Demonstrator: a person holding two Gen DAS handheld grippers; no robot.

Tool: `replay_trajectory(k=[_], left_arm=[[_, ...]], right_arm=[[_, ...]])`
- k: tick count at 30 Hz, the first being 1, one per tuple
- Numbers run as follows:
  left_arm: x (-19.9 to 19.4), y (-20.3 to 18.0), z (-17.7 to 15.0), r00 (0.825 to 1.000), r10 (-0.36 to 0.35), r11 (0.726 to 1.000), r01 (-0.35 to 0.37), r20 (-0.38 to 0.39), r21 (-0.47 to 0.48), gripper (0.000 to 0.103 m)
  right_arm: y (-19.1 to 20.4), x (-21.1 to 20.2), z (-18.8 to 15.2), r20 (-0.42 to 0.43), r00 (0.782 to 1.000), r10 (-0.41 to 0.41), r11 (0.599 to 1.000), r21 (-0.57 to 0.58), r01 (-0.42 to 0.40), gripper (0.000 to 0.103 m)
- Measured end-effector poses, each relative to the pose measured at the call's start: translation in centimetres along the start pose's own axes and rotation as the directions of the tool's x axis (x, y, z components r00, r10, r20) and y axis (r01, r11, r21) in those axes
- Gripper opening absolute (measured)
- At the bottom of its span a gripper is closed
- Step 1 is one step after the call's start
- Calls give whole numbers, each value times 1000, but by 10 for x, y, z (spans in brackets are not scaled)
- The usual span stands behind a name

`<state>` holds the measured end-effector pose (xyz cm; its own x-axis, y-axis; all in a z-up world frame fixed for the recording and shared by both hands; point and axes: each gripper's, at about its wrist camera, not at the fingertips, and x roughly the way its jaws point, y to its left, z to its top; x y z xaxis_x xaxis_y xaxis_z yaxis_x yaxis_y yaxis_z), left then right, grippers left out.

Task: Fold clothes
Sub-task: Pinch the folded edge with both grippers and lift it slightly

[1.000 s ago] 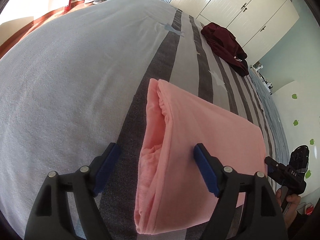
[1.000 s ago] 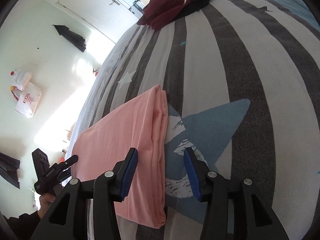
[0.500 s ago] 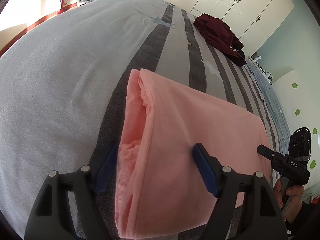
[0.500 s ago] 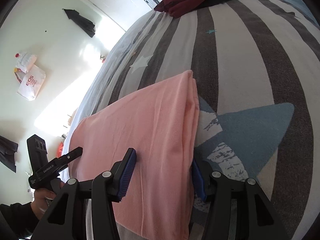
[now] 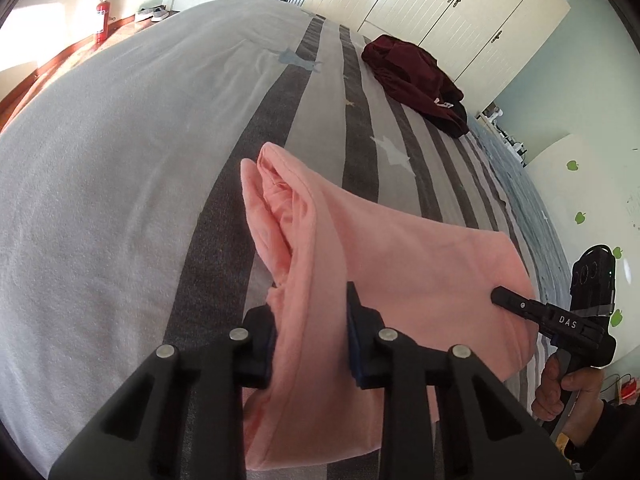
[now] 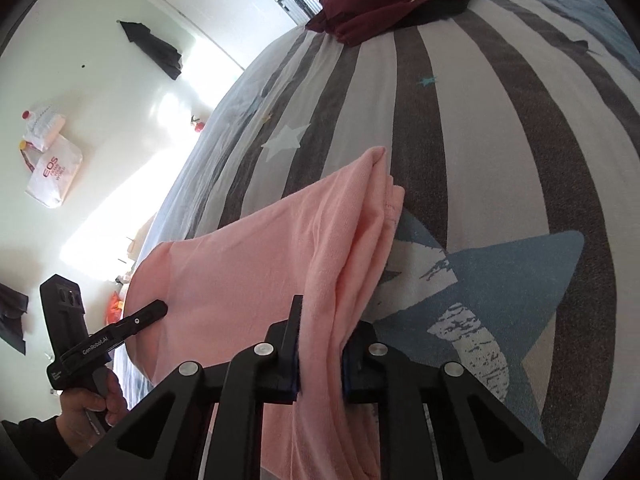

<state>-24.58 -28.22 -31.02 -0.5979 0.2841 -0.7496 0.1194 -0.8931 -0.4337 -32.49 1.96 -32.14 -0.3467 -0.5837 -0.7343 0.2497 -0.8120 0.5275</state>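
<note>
On striped bed (image 5: 120,152) | pinching pink garment (image 5: 400,272), left gripper (image 5: 310,344) and right gripper (image 6: 320,354) just closing on opposite edges | lifting for next fold | needing even raise, then laying over.

The near end of the pink cloth (image 5: 400,280) runs off the bottom of both pictures. The blue pads (image 6: 346,364) are mostly covered by its folds. The dark red clothes (image 6: 384,4) are partly cut off at the top. The bag's (image 6: 54,174) small print is too tiny to read.
</note>
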Motion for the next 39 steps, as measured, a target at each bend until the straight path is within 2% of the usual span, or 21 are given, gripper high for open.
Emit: replay_trajectory(k=[5, 10, 15, 19, 25, 29, 35, 39], left_arm=[[-14, 11, 43, 999, -38, 999, 37, 26, 36, 23], [-16, 45, 119, 998, -47, 996, 43, 51, 75, 23], [-3, 97, 211, 998, -33, 991, 25, 62, 132, 23], [13, 141, 280, 997, -17, 984, 5, 69, 176, 23], [44, 189, 346, 997, 5, 979, -19, 73, 201, 23], [73, 212, 359, 999, 13, 984, -21, 44, 175, 23], [106, 236, 348, 1000, 23, 993, -22, -8, 114, 23], [119, 244, 340, 999, 37, 993, -34, -25, 110, 25]], right_arm=[[36, -10, 17, 48, 998, -46, 999, 10, 45, 12], [85, 13, 66, 102, 993, -53, 999, -2, 53, 12], [133, 66, 128, 172, 984, -39, 999, 14, 38, 12], [154, 116, 173, 209, 978, -23, 999, 31, 17, 12], [171, 197, 238, 221, 975, -17, 999, 48, 6, 12], [175, 231, 256, 198, 980, -35, 999, 38, 27, 12], [167, 261, 259, 141, 988, -65, 998, 24, 62, 12], [159, 275, 255, 101, 991, -87, 996, 20, 86, 12]])
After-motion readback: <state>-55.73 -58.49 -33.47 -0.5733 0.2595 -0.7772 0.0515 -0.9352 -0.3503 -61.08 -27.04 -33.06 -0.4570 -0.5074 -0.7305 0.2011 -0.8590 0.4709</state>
